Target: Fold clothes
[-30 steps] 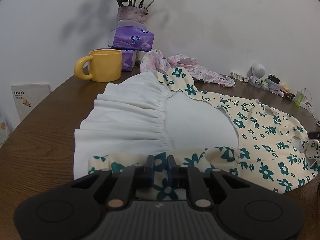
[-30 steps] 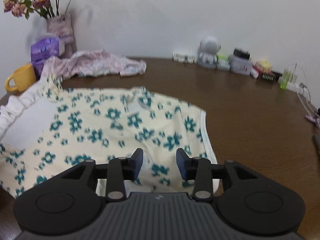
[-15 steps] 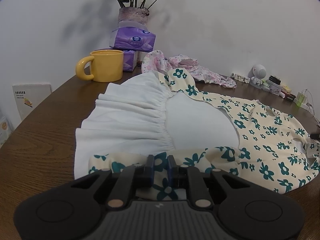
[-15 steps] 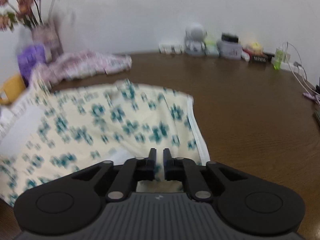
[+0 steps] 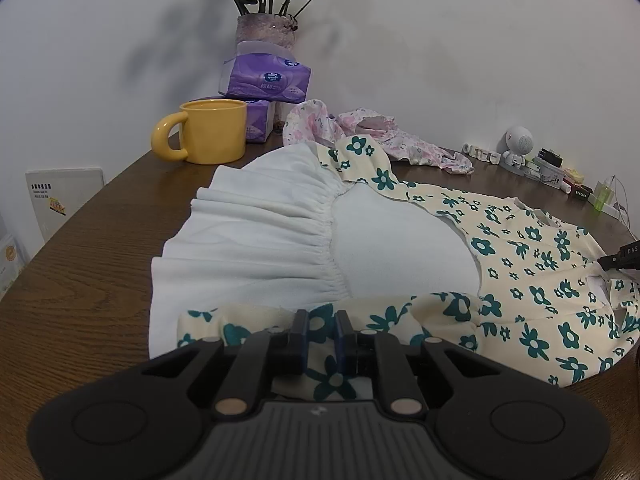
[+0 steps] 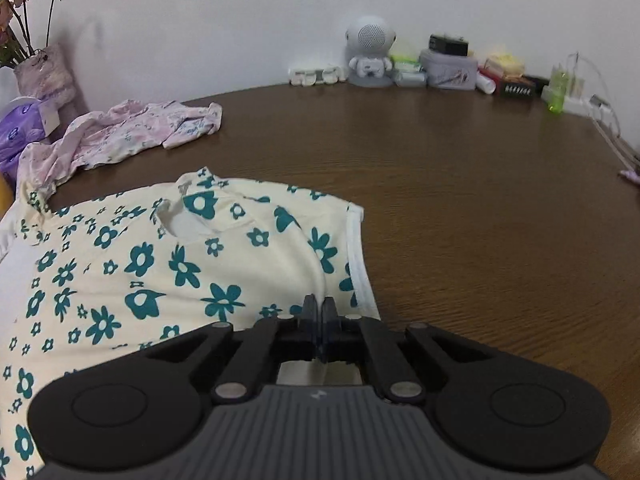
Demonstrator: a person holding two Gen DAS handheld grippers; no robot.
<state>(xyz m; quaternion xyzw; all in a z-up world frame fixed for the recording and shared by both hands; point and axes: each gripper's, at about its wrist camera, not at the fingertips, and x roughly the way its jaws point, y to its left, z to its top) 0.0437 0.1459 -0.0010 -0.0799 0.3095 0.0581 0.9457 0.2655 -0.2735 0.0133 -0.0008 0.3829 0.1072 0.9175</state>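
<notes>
The cream cotton dress with teal flowers and a white gathered lining [image 5: 532, 264] lies spread flat on the brown wood-grain table [image 6: 480, 200], and we see its hem turned back so that the white ruffle faces up near the yellow ceramic mug [image 5: 208, 132]. Our left gripper [image 5: 320, 330] is clamped on the folded-over floral edge at the near side, with the printed cloth pinched between its dark pads. Our right gripper [image 6: 319, 312] has just been closing, and its jaws now meet on a raised ridge of the floral fabric close to the white-trimmed side edge. Behind the dress we see a crumpled pink floral garment [image 6: 132, 136], two stacked purple tissue packs [image 5: 266, 78], a glass vase of dried roses [image 5: 266, 32] and a small white robot-shaped speaker [image 6: 370, 54] by the wall.
</notes>
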